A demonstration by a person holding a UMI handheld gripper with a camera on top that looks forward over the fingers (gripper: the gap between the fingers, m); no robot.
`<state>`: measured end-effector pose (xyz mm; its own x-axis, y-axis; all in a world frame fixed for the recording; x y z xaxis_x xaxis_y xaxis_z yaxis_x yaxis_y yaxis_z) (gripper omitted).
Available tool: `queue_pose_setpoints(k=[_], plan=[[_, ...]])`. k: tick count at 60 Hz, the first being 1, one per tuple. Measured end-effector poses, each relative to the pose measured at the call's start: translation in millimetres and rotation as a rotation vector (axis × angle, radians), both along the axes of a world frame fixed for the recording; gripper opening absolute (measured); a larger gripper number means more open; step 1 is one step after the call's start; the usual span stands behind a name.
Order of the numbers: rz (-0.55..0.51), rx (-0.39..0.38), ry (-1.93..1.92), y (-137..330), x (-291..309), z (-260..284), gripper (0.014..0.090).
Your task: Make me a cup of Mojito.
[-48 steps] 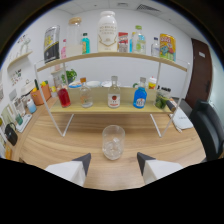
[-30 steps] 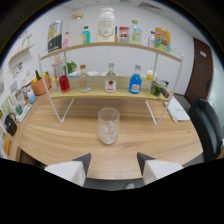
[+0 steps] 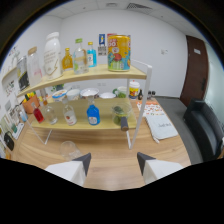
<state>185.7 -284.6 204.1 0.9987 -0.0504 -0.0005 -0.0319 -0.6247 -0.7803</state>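
My gripper is open with nothing between its fingers, above the wooden table. A clear empty glass stands on the table just ahead of the left finger, off to its left. Beyond it a two-tier wooden shelf carries bottles. On the lower tier stand a blue bottle, a clear bottle with a red label, a red bottle and a jar of green leaves. The top tier holds a tall white jug, several bottles and a colourful can.
White papers lie on the table right of the shelf. A dark chair stands at the far right, with a brown door behind it. More items crowd the table's left end.
The view has swung to the right and closer to the shelf. The glass, formerly straight ahead between the fingers, now sits off beside the left finger.
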Motion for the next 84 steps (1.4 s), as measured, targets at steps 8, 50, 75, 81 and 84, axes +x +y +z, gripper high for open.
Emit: queue_pose_setpoints(k=[8, 50, 75, 81, 84], plan=[[0.028, 0.035, 0.025, 45.7, 15.0, 11.4, 0.0853], [0.072, -0.082, 0.047, 129.8, 33.7, -40.0, 0.0339], [0.049, -0.077, 0.022, 132.7, 34.6, -37.2, 0.0169], [0.039, -0.06, 0.015, 126.9, 34.7, -30.5, 0.0165], [0.03, -0.04, 0.023, 121.3, 33.2, -21.1, 0.0161]])
